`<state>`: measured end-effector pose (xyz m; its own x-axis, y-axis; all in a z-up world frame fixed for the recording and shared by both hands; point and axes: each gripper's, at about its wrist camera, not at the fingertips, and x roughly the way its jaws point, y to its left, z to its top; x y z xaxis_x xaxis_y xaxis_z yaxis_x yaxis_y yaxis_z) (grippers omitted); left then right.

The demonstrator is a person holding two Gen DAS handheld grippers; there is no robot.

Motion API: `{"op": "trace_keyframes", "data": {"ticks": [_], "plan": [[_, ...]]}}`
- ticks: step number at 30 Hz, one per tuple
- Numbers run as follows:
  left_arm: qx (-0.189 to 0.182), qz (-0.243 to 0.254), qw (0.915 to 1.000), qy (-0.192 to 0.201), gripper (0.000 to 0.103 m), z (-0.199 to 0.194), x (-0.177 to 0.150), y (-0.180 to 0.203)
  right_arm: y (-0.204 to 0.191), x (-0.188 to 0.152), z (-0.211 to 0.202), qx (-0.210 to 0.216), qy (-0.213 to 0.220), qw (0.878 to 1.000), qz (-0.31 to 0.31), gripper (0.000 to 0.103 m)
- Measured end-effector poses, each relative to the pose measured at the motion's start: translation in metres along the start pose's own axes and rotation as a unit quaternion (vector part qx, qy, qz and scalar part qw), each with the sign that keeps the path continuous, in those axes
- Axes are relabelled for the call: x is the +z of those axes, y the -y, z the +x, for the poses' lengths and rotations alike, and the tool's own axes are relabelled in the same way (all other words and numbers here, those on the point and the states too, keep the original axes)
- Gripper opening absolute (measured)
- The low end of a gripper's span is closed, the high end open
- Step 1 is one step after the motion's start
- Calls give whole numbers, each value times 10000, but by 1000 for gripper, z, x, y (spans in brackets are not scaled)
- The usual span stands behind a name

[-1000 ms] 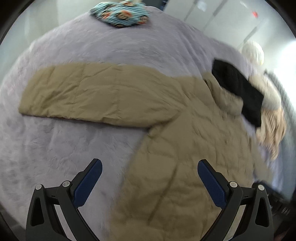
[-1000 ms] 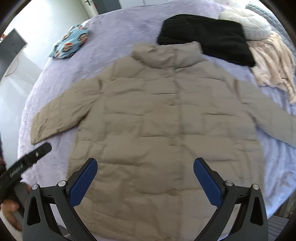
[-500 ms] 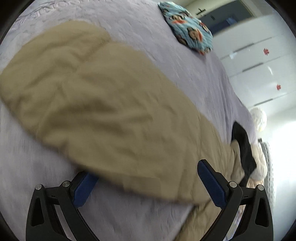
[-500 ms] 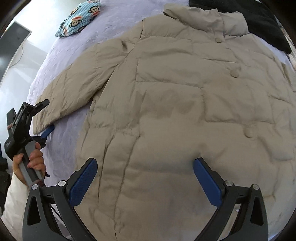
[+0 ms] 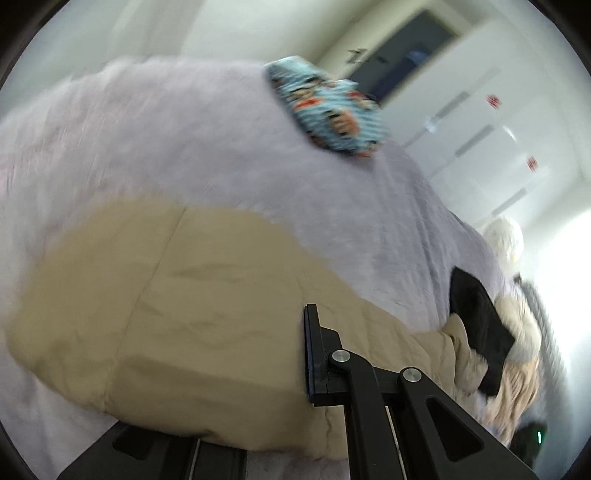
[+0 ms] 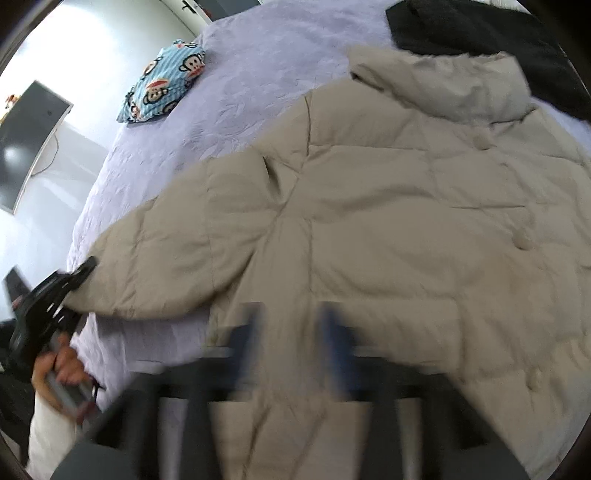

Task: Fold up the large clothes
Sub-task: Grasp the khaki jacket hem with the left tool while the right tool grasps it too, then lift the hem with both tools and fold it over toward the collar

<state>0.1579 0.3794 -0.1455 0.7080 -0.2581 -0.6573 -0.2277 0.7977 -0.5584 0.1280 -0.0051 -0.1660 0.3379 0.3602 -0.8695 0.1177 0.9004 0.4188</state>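
The beige puffer coat lies spread flat, front up, on the lilac bedspread. My left gripper is clenched on the sleeve cuff at the bed's left edge; my right gripper is closing on the coat's lower body panel, with cloth between the jaws. The slick padded shell could slip from either shallow pinch as I lift, dropping the fold crooked.

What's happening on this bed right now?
A person with a claw in each hand is starting to fold a beige puffer coat spread flat on a lilac blanket. The left claw has shut on the end of the coat's sleeve. The right claw is closing over the coat's lower body, too blurred to tell whether it has fabric yet. A black garment lies by the collar, and a cartoon-print cloth sits apart, untouched.
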Motion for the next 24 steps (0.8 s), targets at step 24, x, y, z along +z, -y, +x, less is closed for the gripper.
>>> {"op": "trace_keyframes", "data": {"ticks": [24], "plan": [[-1177,2879,9490,-512,9,18,-115,340,79,17,2,1501,-210,9840,936,15]]}}
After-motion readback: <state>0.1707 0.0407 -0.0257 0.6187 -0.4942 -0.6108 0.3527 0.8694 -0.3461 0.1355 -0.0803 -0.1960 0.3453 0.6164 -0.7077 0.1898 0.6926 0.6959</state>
